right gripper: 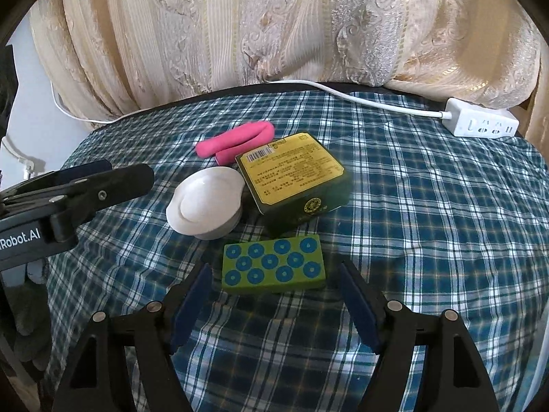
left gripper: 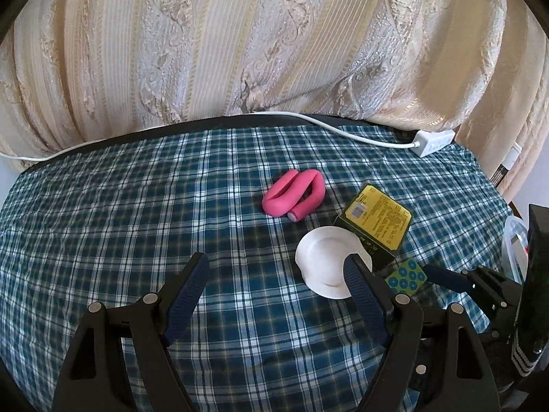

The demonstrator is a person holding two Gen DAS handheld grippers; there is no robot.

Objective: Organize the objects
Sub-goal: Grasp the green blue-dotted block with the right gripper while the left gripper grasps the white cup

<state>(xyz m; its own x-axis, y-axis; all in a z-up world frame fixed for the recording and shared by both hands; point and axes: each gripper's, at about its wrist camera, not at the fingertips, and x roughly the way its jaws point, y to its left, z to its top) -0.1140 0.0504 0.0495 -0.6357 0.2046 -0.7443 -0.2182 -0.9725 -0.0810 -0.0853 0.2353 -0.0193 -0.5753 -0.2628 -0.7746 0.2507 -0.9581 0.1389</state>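
Now hovering w/ both tongs wide, gripping nothing: right tongs (right gripper: 272,274) straddling dotted green box (right gripper: 273,263) on plaid tabletop (right gripper: 429,223); left tongs (left gripper: 276,267) nr white dish (left gripper: 326,261).

We list: cream brocade curtain (left gripper: 240,51) behind; blue checked tablecloth (left gripper: 137,223); white power strip (right gripper: 480,122) with cable (left gripper: 343,132); soft daylight.

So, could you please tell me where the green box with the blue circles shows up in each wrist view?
Left wrist: green box with blue circles, lower right, mostly hidden behind the gripper finger, right of the white dish.
Right wrist, centre, just ahead of the open right gripper.
Shared landmark: the white dish.
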